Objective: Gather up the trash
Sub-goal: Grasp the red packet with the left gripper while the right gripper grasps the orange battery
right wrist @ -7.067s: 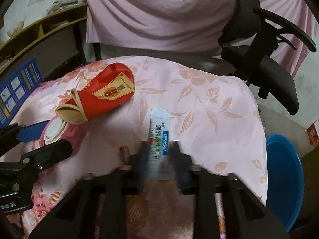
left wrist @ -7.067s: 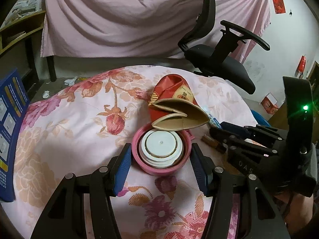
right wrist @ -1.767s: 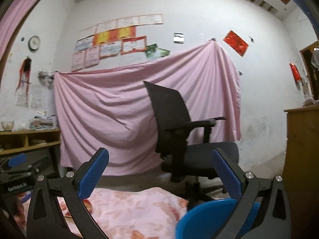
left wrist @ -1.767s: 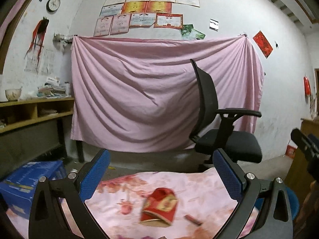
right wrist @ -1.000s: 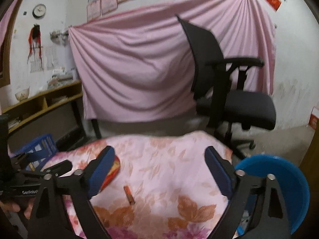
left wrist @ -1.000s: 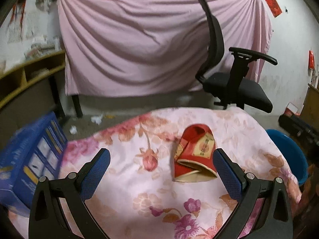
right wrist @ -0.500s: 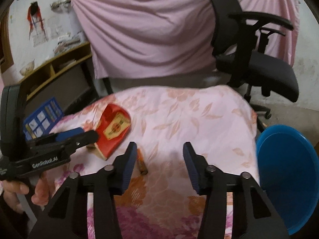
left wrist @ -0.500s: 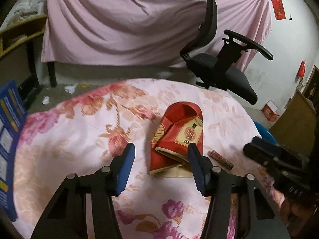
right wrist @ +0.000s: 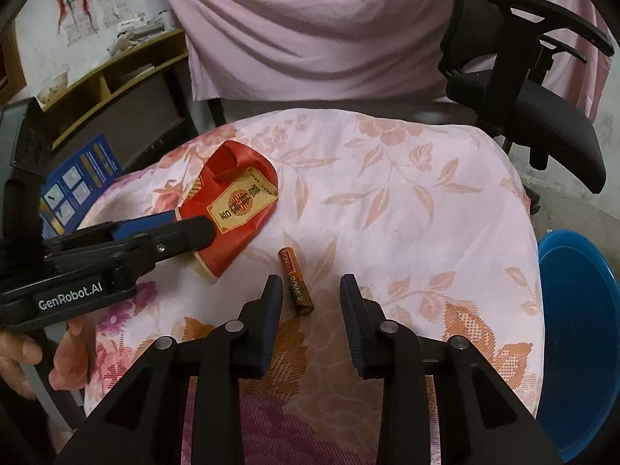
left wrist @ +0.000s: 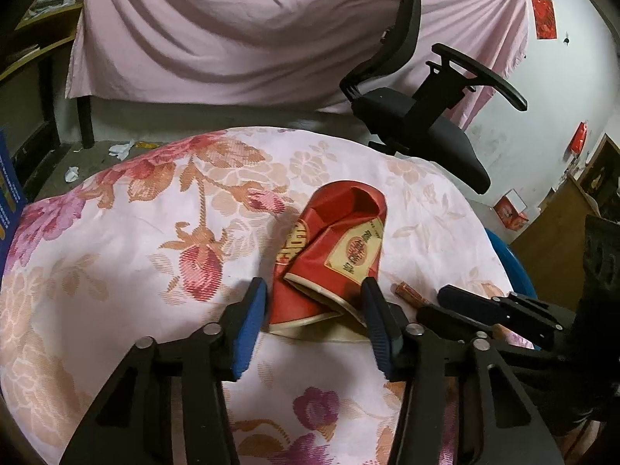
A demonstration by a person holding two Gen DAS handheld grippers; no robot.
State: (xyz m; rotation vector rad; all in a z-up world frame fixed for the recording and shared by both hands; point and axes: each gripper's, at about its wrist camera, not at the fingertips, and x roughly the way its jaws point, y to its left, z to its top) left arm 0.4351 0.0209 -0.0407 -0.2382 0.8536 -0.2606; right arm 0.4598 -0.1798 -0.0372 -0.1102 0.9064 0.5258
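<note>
A crushed red paper cup (left wrist: 333,255) lies on its side on the floral tablecloth (left wrist: 135,240), its open mouth toward me. My left gripper (left wrist: 314,302) is open, its blue pads on either side of the cup's mouth, not closed on it. The cup also shows in the right wrist view (right wrist: 232,201). A brown battery (right wrist: 295,279) lies on the cloth just ahead of my right gripper (right wrist: 310,290), which is open and empty, the battery's near end between its fingertips. In the left wrist view the battery (left wrist: 407,293) lies right of the cup.
A blue bin (right wrist: 577,333) stands on the floor at the table's right edge. A black office chair (right wrist: 534,89) stands beyond the table's far side. A blue box (right wrist: 73,186) stands at the left. A pink sheet (left wrist: 252,31) hangs behind.
Both grippers have come down from a raised view of the room to the table. The left one has closed in around the cup's mouth, the right one on the battery. Both narrowed their opening.
</note>
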